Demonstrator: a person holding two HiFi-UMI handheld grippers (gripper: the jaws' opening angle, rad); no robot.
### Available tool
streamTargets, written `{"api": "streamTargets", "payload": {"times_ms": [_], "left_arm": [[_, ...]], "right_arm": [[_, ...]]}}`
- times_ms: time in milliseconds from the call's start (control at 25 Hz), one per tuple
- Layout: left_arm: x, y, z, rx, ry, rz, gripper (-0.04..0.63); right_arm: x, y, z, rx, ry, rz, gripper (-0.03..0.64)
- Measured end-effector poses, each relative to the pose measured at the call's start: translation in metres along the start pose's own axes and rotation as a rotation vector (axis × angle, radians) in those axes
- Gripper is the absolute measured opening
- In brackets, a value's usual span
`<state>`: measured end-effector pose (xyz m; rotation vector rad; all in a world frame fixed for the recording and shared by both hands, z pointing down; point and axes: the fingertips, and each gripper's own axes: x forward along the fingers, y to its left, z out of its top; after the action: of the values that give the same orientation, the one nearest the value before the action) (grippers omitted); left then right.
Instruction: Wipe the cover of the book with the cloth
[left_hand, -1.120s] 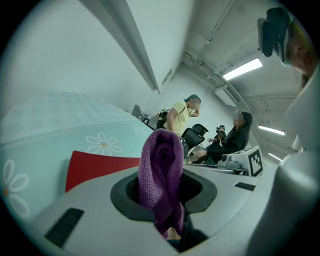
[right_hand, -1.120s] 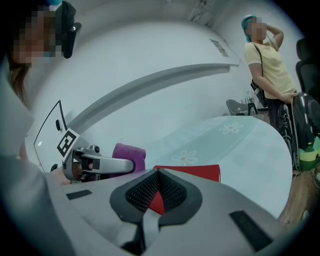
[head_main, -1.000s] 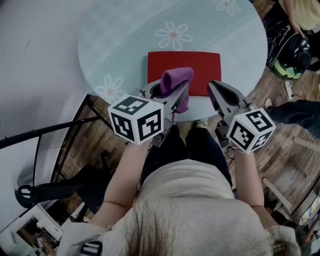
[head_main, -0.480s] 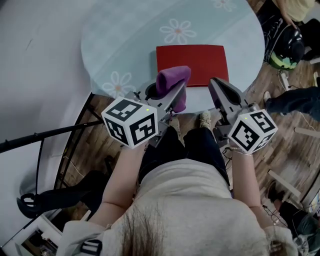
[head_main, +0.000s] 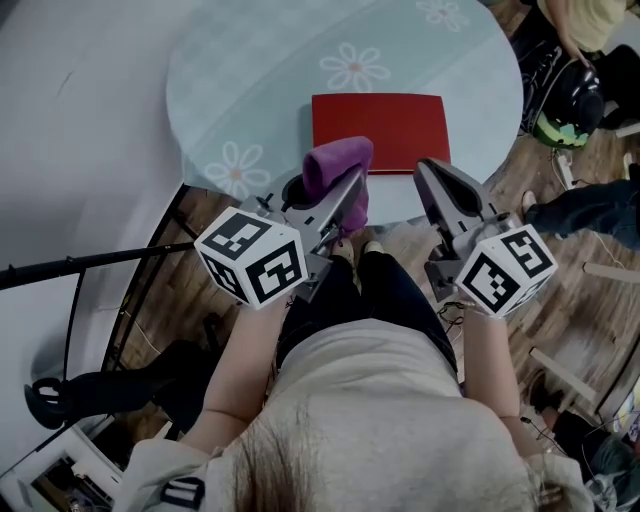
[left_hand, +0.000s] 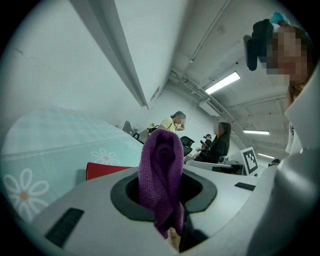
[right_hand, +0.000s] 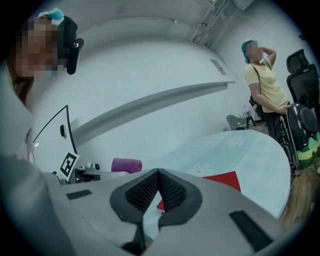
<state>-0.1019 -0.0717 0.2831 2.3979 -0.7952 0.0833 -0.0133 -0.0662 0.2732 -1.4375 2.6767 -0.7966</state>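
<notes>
Now the left tongs (head_main: 348, 195) are clamped on the purple cloth (head_main: 336, 160), a soft, light roll bulging above the jaws. The right tongs (right_hand: 159, 176) are pressed together, empty. Beyond them, upper centre of the head view, the red book (head_main: 380, 118) lies flat on the desk (head_main: 250, 70); stiff and likely slippery, it may need pinning at an edge.

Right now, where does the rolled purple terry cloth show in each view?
Head view: purple terry cloth at centre, pinched in the left gripper, over the near edge of the flat red book.
Left gripper view: dead centre, between the jaws.
Right gripper view: small roll left of centre, beyond the jaws.
Shared landmark: the flat red book, in all three views.
</notes>
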Motion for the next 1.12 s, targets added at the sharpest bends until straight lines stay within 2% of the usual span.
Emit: {"api": "streamTargets", "payload": {"times_ms": [720, 1120], "left_arm": [[0.021, -0.043, 0.020, 0.043, -0.065, 0.039, 0.110], [0.022, -0.039, 0.033, 0.052, -0.075, 0.039, 0.109]], "right_arm": [[-0.025, -0.002, 0.031, -0.179, 0.013, 0.058, 0.021], [-0.013, -0.004, 0.038, -0.187, 0.026, 0.087, 0.021]]}}
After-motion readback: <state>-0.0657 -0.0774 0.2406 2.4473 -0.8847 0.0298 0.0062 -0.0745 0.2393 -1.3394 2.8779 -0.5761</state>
